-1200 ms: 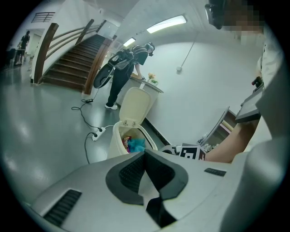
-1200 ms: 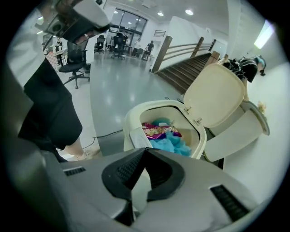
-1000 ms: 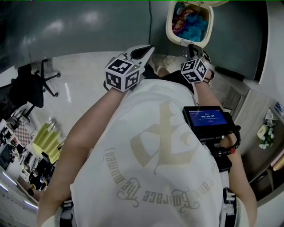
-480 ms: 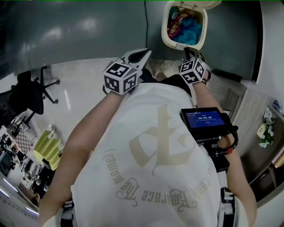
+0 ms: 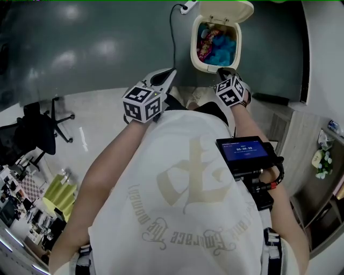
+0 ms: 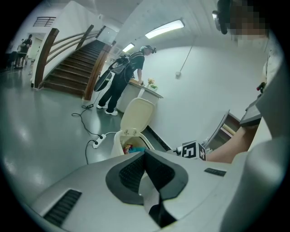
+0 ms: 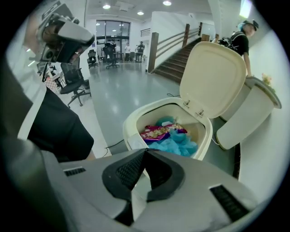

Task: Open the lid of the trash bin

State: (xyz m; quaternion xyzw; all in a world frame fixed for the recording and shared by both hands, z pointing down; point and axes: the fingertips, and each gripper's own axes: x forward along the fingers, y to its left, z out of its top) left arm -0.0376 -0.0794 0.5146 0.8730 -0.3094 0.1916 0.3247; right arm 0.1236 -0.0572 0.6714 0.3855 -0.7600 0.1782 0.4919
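Observation:
The cream trash bin [image 5: 194,53] stands on the floor by the wall with its lid [image 5: 226,11] swung up and back. Blue plastic [image 7: 179,145] and a magenta wrapper [image 7: 156,132] lie inside it. My right gripper [image 5: 223,70] hovers shut and empty just short of the bin's front rim [image 7: 131,122]; the raised lid [image 7: 213,79] is above and beyond it. My left gripper [image 5: 172,72] is shut too, holds nothing, and sits to the left of the bin [image 6: 118,140], apart from it. Its view shows the lid [image 6: 138,113] upright.
A second bin with a tilted lid [image 7: 247,113] stands right of the open one. A power strip and cable [image 6: 97,142] lie on the floor to its left. A person [image 6: 122,77] leans at a counter near a staircase [image 6: 72,68]. An office chair [image 5: 37,129] stands far left, wooden shelves [image 5: 312,156] right.
The head view has tilted so the whole bin and its raised lid now show. Both grippers keep much the same place relative to the bin.

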